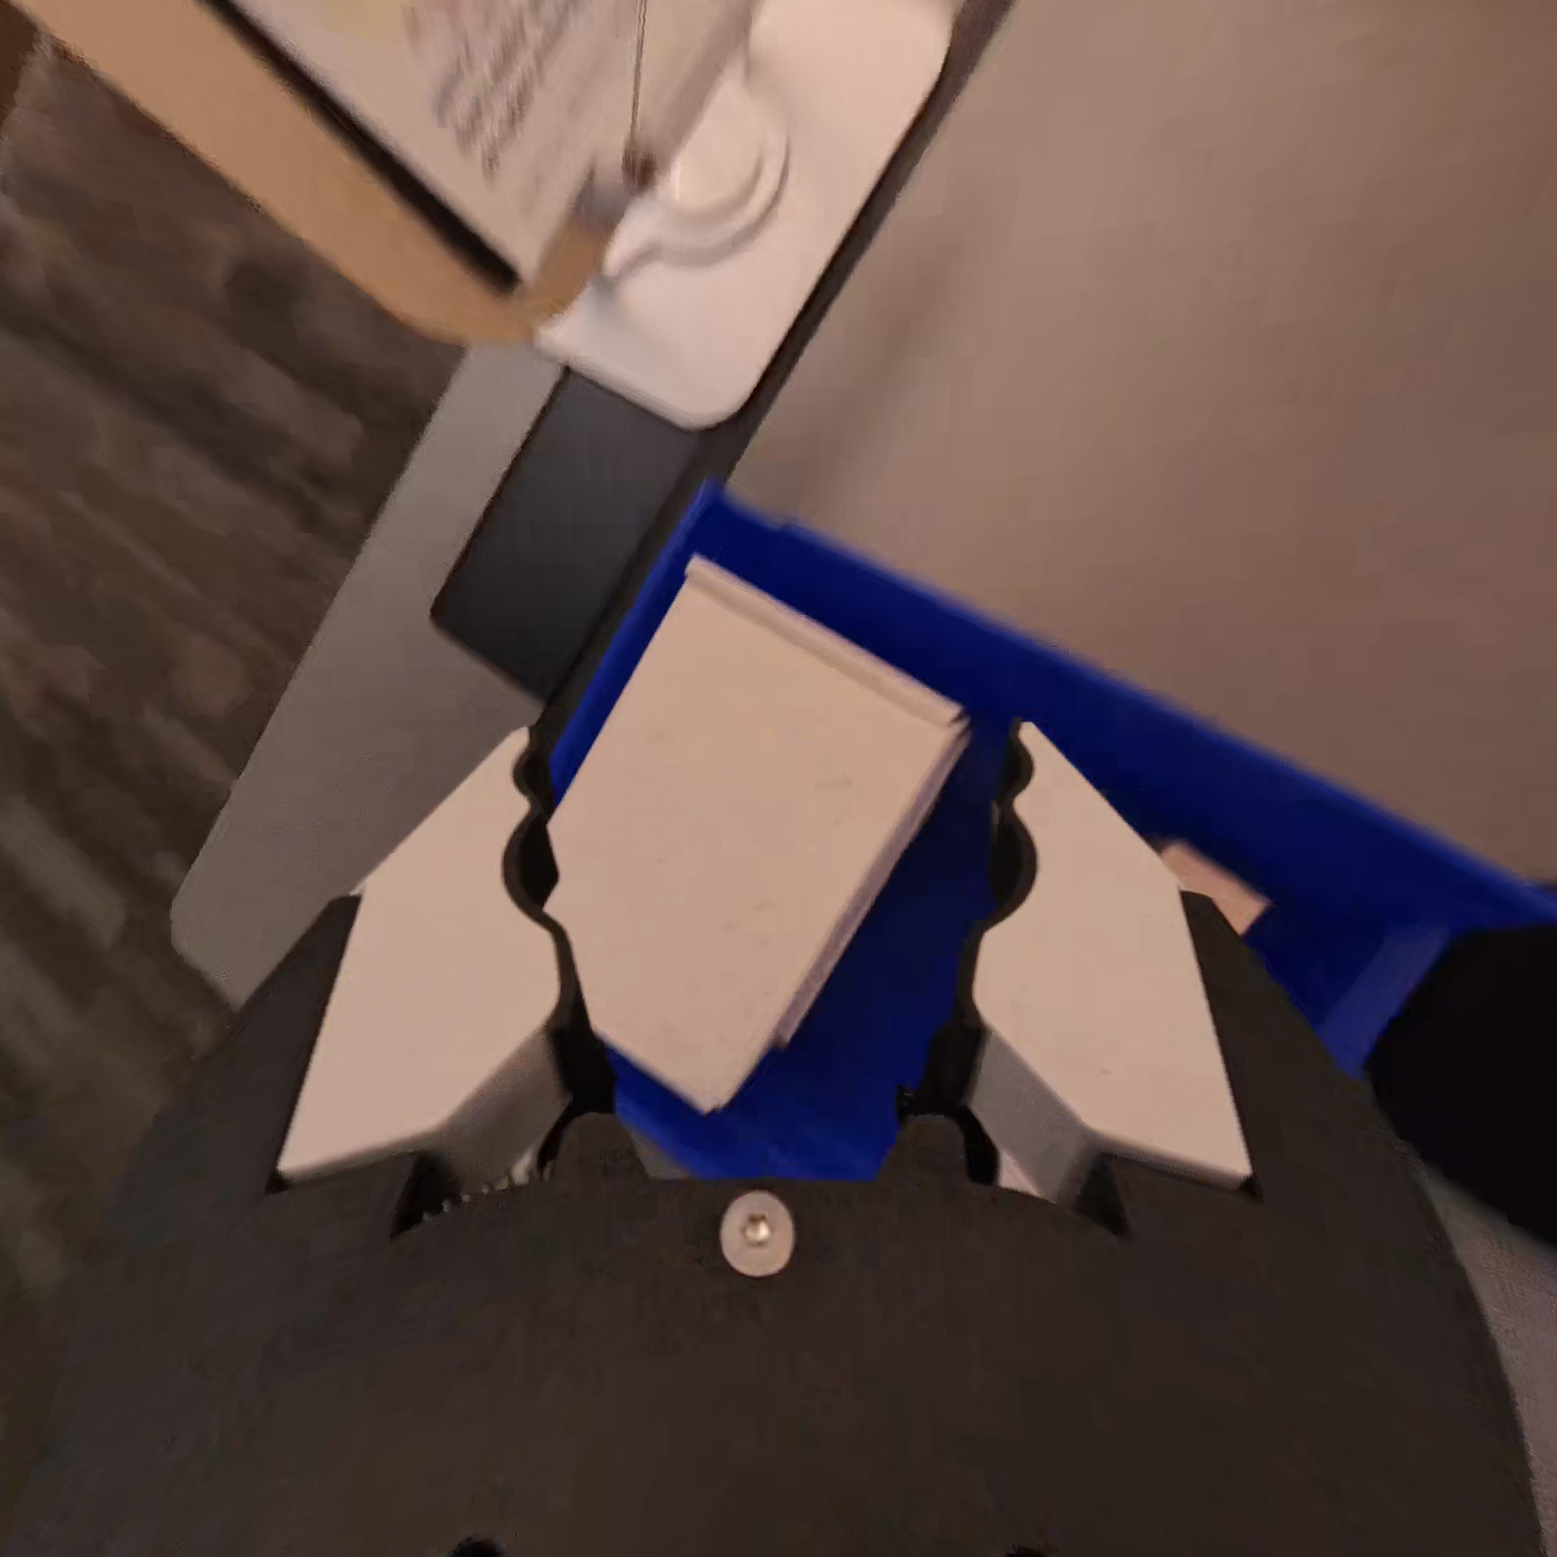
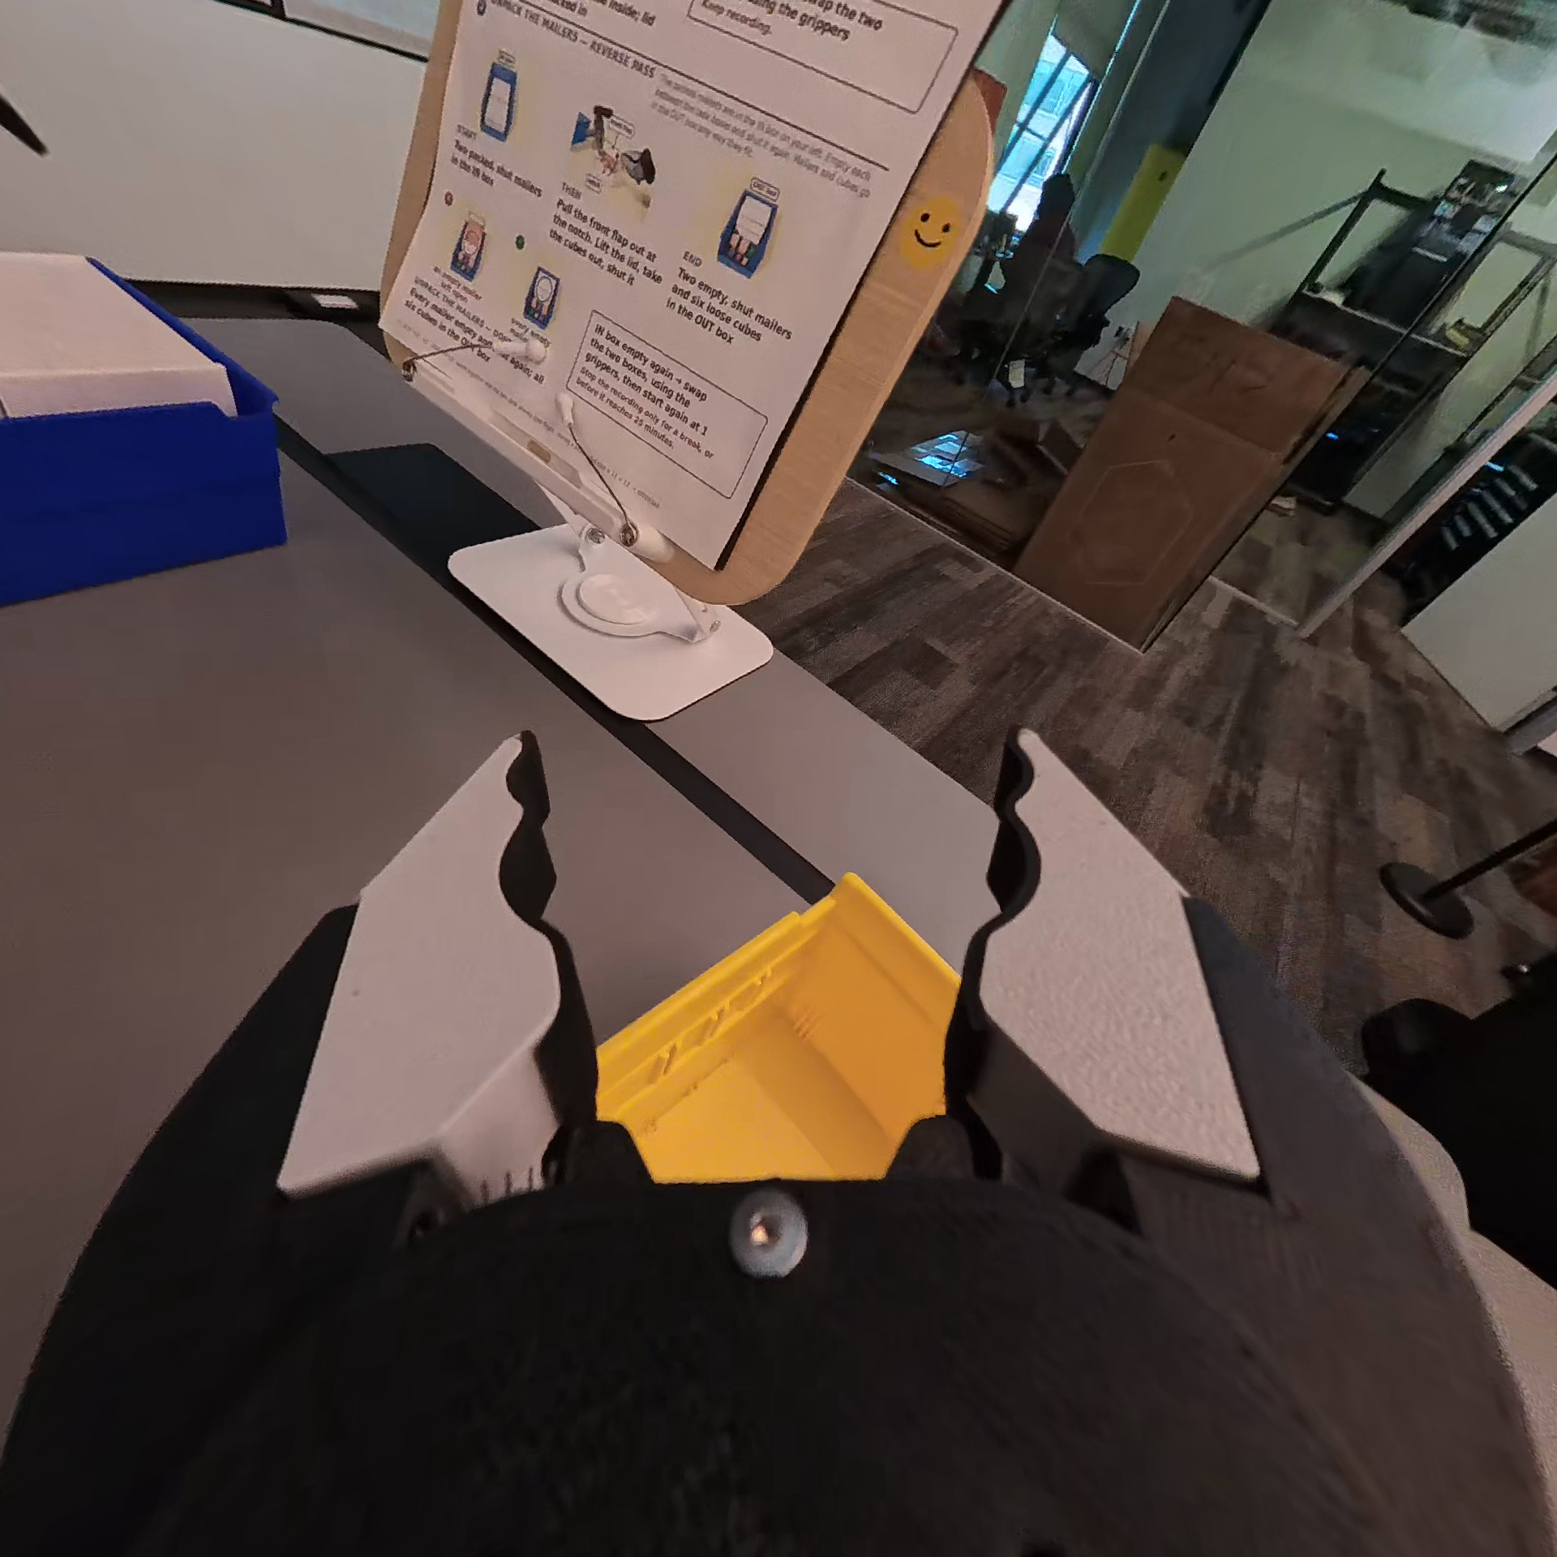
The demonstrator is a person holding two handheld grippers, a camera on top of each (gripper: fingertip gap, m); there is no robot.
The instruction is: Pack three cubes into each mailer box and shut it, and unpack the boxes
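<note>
In the left wrist view my left gripper (image 1: 771, 737) is open over a blue bin (image 1: 1095, 699). A white mailer box (image 1: 741, 842), shut, lies in the bin between my fingers; its left edge is close to the left finger (image 1: 438, 969). The picture is blurred, so I cannot tell if they touch. In the right wrist view my right gripper (image 2: 771, 741) is open and empty above a yellow bin (image 2: 783, 1053) at the table's edge. The part of the yellow bin that shows holds nothing. The blue bin (image 2: 126, 489) with a white mailer (image 2: 93, 345) also shows far left. No cubes show.
A printed instruction sheet on a wooden board (image 2: 674, 253) stands on a white base (image 2: 615, 623) at the back of the grey table (image 2: 253, 758). A dark mat (image 2: 421, 497) lies beside it. The table edge and floor (image 2: 1095, 716) are to the right. The left gripper's tips are roughly 50 cm from the right gripper's.
</note>
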